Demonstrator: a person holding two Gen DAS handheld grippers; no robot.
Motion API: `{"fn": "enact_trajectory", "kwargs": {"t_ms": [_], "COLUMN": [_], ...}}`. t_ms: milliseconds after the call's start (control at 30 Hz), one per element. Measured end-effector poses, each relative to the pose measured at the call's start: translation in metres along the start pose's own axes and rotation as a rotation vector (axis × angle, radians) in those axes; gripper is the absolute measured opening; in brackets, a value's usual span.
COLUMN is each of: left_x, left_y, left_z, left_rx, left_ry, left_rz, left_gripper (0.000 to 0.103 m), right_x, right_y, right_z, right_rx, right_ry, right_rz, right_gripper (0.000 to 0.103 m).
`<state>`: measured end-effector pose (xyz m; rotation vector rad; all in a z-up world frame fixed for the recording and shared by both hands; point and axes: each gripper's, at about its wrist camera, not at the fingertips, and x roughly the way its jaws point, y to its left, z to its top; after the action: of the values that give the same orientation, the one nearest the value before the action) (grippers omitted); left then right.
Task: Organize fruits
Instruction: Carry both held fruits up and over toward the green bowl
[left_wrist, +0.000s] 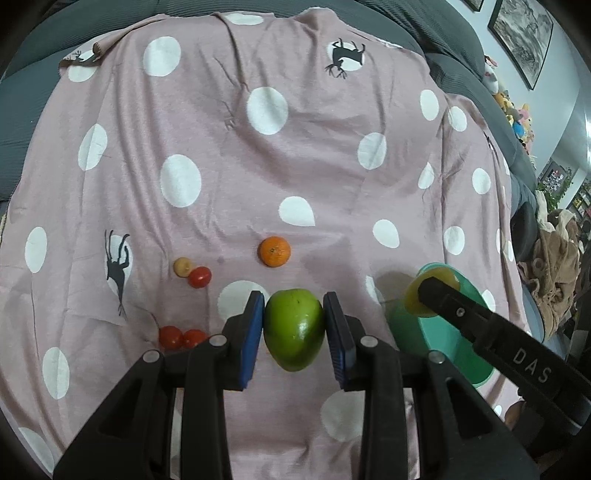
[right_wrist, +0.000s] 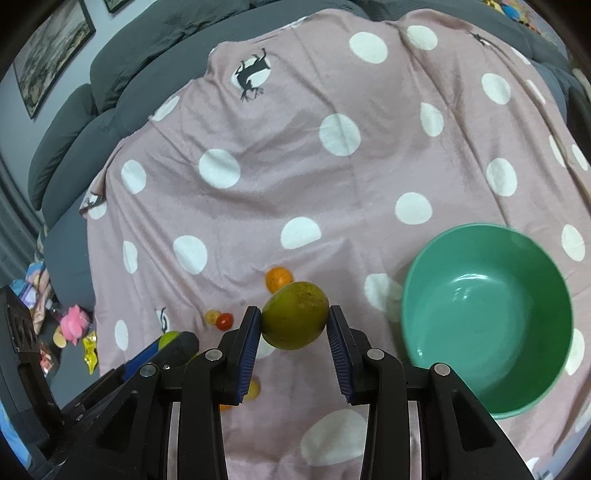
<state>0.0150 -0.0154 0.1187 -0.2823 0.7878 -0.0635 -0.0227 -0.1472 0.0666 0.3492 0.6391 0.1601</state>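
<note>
Both jaws clench fruit: left a green mango (left_wrist: 293, 328), right a yellowish mango (right_wrist: 295, 320) half-hiding an orange (right_wrist: 277, 277).

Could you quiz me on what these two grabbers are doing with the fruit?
1. True or false: the bowl already holds fruit.
2. What does the left gripper hold? A) orange B) green fruit C) tomato
3. Fill in: the right gripper is shut on a yellow-green ____.

Key: 1. False, it is empty. 2. B, the green fruit; the orange lies on the cloth. 3. The fruit.
</note>
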Motion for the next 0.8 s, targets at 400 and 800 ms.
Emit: {"fn": "enact_trajectory", "kwargs": {"t_ms": [400, 800], "left_x": [0.005, 0.016], "left_y": [-0.034, -0.072], "left_z": [-0.002, -0.008], "left_rx": [0.024, 0.077], "left_ry": [-0.005, 0.004], "left_rz": [-0.031, -0.047], "left_gripper": [0.033, 0.033], "right_x": [-0.018, -0.028], "right_y": [-0.022, -0.044], "right_z": [0.005, 0.007], "right_rx": [0.041, 0.067], "right_ry": [-0.055, -0.083], "right_rz": [-0.061, -0.115], "right_gripper": [0.039, 0.039]}}
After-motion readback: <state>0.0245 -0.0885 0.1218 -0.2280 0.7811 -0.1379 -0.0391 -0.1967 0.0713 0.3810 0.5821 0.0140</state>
